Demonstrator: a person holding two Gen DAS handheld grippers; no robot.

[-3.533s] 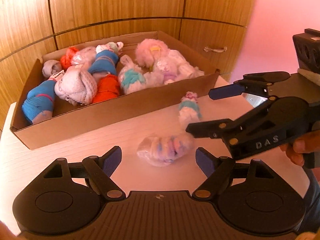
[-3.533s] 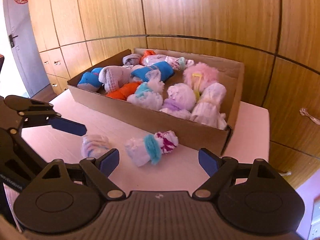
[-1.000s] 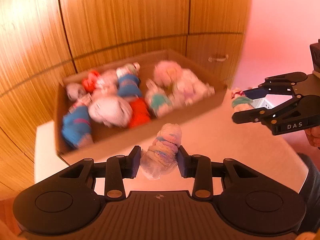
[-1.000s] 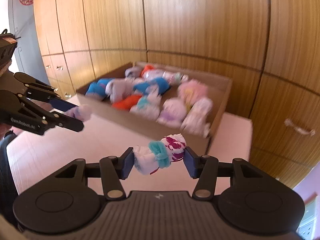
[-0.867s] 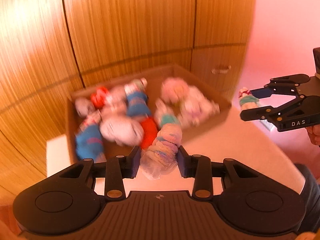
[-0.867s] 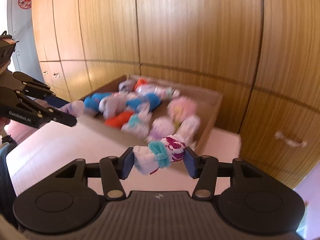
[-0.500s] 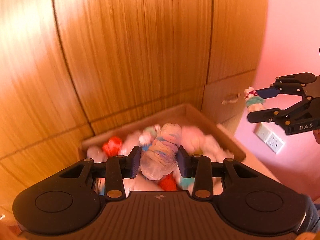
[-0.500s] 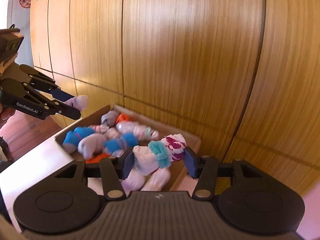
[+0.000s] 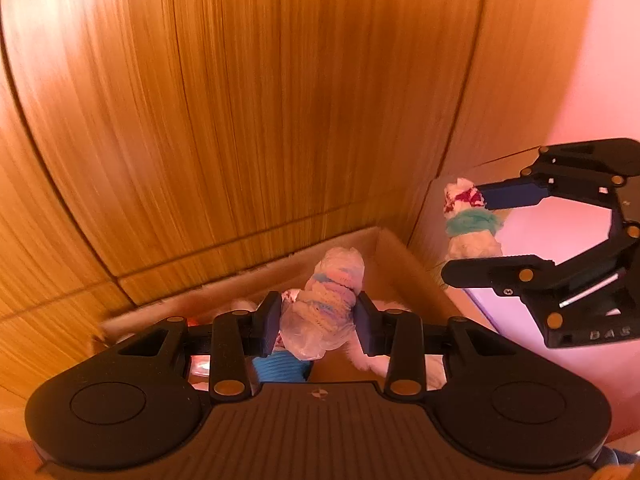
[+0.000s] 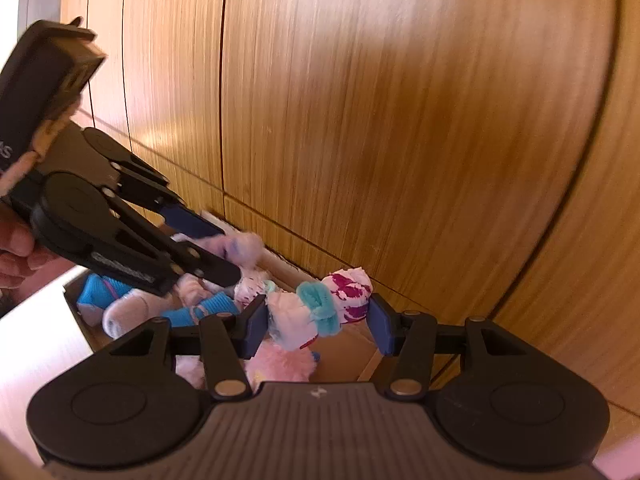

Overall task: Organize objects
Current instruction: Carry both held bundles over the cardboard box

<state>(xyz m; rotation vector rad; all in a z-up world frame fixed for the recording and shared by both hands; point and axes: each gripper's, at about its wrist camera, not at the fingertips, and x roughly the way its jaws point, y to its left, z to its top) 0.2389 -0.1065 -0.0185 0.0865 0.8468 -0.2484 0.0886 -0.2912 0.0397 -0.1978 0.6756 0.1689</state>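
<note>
Left gripper [image 9: 316, 322]: clamped on a pale bagged sock bundle [image 9: 326, 300], held above the cardboard box [image 9: 404, 270].
Right gripper [image 10: 316, 326]: clamped on a white sock roll [image 10: 320, 314] (teal band, magenta print), also over the box.
Done: many rolled socks [image 10: 204, 308] lie inside.
Left: release both; whether the table holds more is out of view.

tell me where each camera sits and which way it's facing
Left wrist: on the left hand-held gripper, looking down into the cardboard box by the wood wall; its fingers clamp a pastel sock roll.
Right wrist: on the right hand-held gripper, same aim, clamping a teal-banded sock roll; a hand shows.
Shared: box, and each sees the other gripper.
</note>
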